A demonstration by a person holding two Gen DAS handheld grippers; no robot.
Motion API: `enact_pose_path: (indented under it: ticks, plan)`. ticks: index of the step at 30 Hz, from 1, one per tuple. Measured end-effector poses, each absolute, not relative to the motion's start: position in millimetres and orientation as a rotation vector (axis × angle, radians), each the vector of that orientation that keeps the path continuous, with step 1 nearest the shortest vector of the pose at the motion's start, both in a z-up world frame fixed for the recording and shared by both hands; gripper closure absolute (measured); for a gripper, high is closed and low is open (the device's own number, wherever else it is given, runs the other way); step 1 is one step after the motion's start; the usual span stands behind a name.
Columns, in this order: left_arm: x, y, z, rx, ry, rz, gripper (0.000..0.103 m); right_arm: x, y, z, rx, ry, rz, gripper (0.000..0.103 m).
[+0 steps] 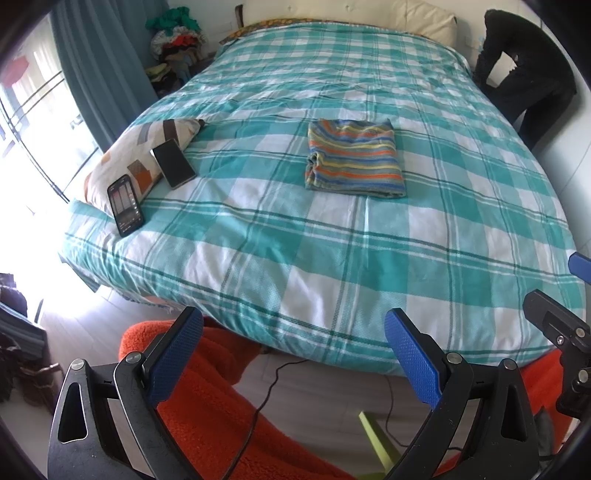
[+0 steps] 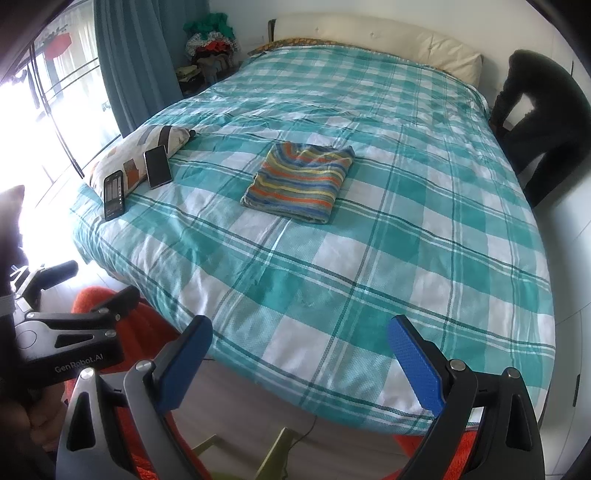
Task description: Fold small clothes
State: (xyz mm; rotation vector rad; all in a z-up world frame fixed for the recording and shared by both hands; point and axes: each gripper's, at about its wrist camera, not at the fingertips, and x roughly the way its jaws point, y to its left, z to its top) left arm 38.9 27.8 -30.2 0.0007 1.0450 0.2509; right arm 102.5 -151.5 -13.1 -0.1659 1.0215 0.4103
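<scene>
A wide bed fills the room, spread with a teal and white checked cover. Near its middle lies a folded striped garment, flat and squared. Toward the window side a patterned pillow rests on the cover, with two phones, one dark-screened, one lit, leaning against it.

A bed with a teal plaid cover fills the room. At ten o'clock, teal curtains hang beside a bright window. A clothes pile sits at eleven, a cream headboard at twelve against white walls.
</scene>
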Motion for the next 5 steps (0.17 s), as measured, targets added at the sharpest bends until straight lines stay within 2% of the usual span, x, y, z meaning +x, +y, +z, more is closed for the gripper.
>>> enact_pose_path:
  ticks: [5]
  plan:
    - [39.4, 21.7, -28.7, 0.041, 1.027, 0.244, 0.003, 102.5, -151.7, -13.8, -0.165, 1.021, 0.409, 0.008]
